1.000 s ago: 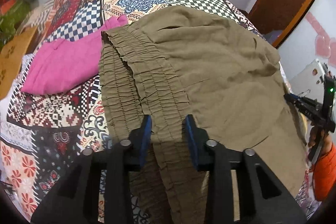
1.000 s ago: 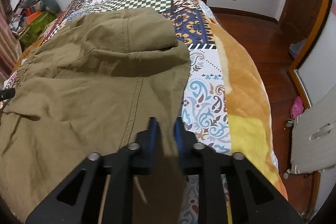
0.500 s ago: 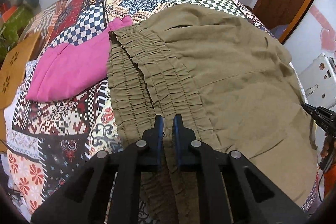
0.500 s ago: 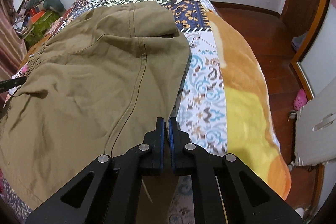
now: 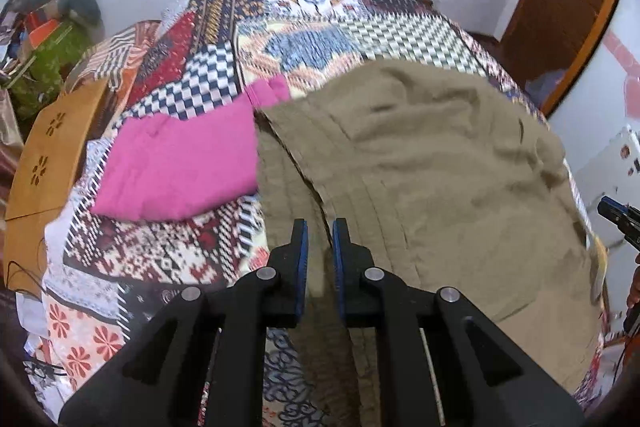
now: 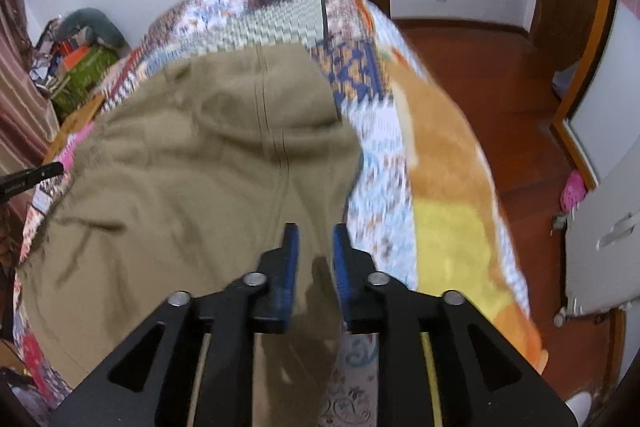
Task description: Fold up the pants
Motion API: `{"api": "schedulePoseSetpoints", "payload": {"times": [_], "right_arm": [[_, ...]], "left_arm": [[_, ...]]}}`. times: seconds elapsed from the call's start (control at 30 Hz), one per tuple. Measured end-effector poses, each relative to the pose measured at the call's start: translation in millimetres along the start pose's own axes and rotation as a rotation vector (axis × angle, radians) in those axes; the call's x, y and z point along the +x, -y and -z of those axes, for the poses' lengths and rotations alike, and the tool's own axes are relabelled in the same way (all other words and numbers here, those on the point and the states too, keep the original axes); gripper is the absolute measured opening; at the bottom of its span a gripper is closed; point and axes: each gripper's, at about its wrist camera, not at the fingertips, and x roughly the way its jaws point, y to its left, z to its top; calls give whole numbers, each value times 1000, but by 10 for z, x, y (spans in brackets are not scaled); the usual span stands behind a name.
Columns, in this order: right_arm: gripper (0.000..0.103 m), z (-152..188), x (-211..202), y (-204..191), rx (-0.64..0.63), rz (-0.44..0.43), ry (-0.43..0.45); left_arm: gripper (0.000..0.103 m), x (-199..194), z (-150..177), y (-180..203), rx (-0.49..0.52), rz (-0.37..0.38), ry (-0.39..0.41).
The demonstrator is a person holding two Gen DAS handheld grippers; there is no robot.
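Pants (image 5: pixel 440 167) pinched by left hand-held gripper (image 5: pixel 319 239), right hand-held gripper (image 6: pixel 314 243), jaws just widened slightly

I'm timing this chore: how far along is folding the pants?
Done: the pants lie spread on the bed, seemingly doubled leg over leg. In hand: the left gripper has the waistband between its jaws, the right gripper the opposite end; both jaws just opened wider, grip unclear. Left: folding them end to end.
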Motion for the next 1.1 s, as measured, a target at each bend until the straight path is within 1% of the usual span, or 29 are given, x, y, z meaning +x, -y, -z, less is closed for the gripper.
{"api": "schedulePoseSetpoints", "payload": {"times": [0.03, 0.07, 0.1, 0.13, 0.2, 0.33, 0.47, 0.5, 0.63, 0.77, 0.9, 0.97, 1.0, 1.03, 1.07, 1.1], "right_arm": [[30, -66, -13, -14, -9, 6, 22], [33, -125, -14, -23, -14, 9, 38], [37, -206, -2, -34, -18, 9, 59], [38, -245, 8, -39, -20, 9, 70], [38, -341, 57, -50, -27, 6, 86], [38, -508, 234, -62, -40, 8, 95], [38, -640, 459, -59, -43, 4, 77], [38, -662, 522, -53, -43, 1, 68], [38, -683, 742, -12, -37, -7, 28], [38, -672, 910, 17, -43, -36, -15], [39, -600, 991, -17, -59, -66, -40], [38, -582, 985, -17, -68, -62, -31], [32, -571, 963, -17, -71, -62, -22], [19, -576, 953, -10, -71, -58, -18], [10, -576, 941, -11, -78, -53, -12], [6, -570, 922, -13, -89, -41, -8]], "left_arm": [[17, -7, -36, -11, -3, 1, 4], [20, -4, -75, -23, -6, -1, 8], [30, 3, -113, -31, -6, -8, 10], [39, 18, -151, -38, -7, -15, 12], [43, 56, -209, -45, -8, -20, 21], [43, 248, -299, -54, -2, -10, -10], [43, 518, -340, -55, -5, -6, -66], [43, 562, -335, -51, -5, 1, -70], [47, 657, -360, -36, -10, 30, -68], [47, 717, -396, -14, -13, 63, -59], [47, 742, -416, -5, -14, 68, -52], [45, 736, -415, 19, -1, 55, -47], [36, 723, -415, 40, 11, 28, -38], [30, 710, -422, 57, 22, -6, -24], [29, 695, -427, 72, 31, -24, -14], [26, 678, -434, 90, 38, -33, -4]]}}
